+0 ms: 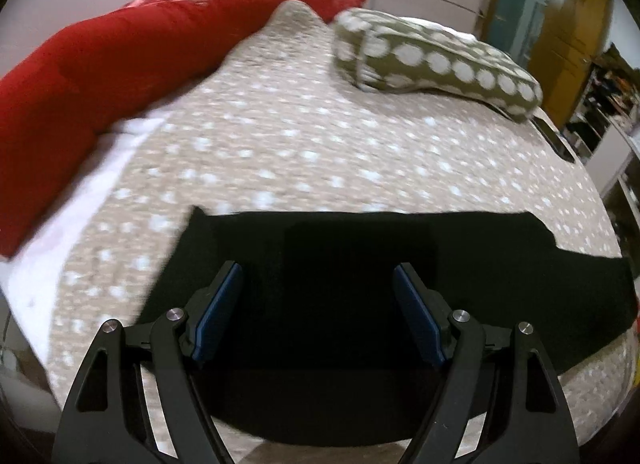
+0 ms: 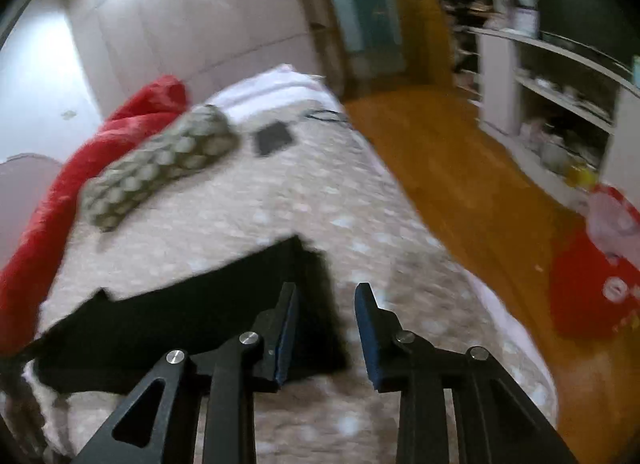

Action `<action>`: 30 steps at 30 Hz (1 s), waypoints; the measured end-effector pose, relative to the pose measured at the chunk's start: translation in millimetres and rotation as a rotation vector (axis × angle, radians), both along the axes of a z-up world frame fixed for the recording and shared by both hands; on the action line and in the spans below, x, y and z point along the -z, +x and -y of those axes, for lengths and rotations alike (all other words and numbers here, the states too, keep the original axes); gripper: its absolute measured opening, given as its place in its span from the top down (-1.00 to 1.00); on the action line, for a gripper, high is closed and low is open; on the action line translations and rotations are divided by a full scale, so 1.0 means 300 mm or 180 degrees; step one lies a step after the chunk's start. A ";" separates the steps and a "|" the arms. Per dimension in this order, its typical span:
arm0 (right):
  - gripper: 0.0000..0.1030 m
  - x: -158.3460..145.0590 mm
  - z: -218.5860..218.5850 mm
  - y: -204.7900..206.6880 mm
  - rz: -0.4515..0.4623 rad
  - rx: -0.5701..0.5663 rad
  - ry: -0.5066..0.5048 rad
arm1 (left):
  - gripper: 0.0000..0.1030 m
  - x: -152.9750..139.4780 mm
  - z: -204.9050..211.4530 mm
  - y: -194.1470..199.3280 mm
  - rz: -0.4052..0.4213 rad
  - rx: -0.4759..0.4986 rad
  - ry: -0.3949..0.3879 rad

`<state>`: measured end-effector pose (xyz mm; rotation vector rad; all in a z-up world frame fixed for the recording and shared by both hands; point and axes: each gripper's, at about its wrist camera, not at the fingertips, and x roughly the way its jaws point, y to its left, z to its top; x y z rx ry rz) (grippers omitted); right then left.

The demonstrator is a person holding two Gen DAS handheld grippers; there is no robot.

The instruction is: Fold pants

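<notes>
Hovering over the black pants [image 1: 360, 284], your left gripper [image 1: 318, 296] stands wide and empty; your right gripper [image 2: 326, 316] is also spread, holding nothing, at their far-end edge. The pants lie flat on the dotted bedspread [image 1: 280, 136]. Expect soft, light, limp cloth: pinch an edge or corner, not the middle. Beyond lie a dotted pillow [image 1: 436, 60] and a red blanket [image 1: 120, 48].

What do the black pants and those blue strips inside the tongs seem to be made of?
The black pants look like soft, matte woven or knit cloth: they lie limp and flat with no shine. The blue pads look like rubber or foam, dull-surfaced and slab-like, though blur leaves that open.
</notes>
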<state>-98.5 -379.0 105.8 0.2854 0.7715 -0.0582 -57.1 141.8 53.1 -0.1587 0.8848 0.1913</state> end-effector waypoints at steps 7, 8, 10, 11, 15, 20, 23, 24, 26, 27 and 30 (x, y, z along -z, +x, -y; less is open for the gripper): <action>0.45 0.048 -0.317 0.143 -0.0081 -0.0978 0.0427 | -0.52 0.027 -0.157 -0.091 -0.0043 -0.0405 -0.0001; 0.45 0.057 -0.388 0.166 -0.0096 -0.1132 0.0412 | -0.52 0.035 -0.169 -0.102 -0.0051 -0.0444 0.0002; 0.45 0.075 -0.485 0.203 -0.0114 -0.1350 0.0417 | -0.52 0.066 -0.200 -0.113 -0.0116 -0.0500 -0.0013; 0.45 0.079 -0.559 0.222 -0.0128 -0.1489 0.0432 | -0.52 0.081 -0.211 -0.113 -0.0145 -0.0499 -0.0052; 0.45 0.106 -0.763 0.278 -0.0179 -0.1867 0.0385 | -0.56 0.092 -0.214 -0.106 -0.0091 -0.0497 -0.0055; 0.45 0.167 -0.995 0.349 -0.0274 -0.2214 0.0199 | -0.56 0.087 -0.238 -0.069 -0.0043 -0.0562 -0.0026; 0.45 0.210 -1.067 0.387 -0.0404 -0.2223 -0.0204 | -0.58 0.102 -0.274 -0.065 -0.0079 -0.0586 -0.0081; 0.45 0.219 -1.075 0.405 -0.0463 -0.2198 -0.0197 | -0.58 0.107 -0.284 -0.074 -0.0069 -0.0576 -0.0130; 0.45 0.195 -1.084 0.408 -0.0442 -0.2200 -0.0118 | -0.58 0.107 -0.290 -0.092 -0.0050 -0.0562 -0.0144; 0.45 0.169 -1.103 0.408 -0.0389 -0.2298 -0.0003 | -0.58 0.106 -0.289 -0.103 -0.0049 -0.0560 -0.0137; 0.45 0.127 -1.210 0.425 -0.0372 -0.2690 0.0339 | -0.58 0.100 -0.279 -0.138 -0.0015 -0.0566 -0.0133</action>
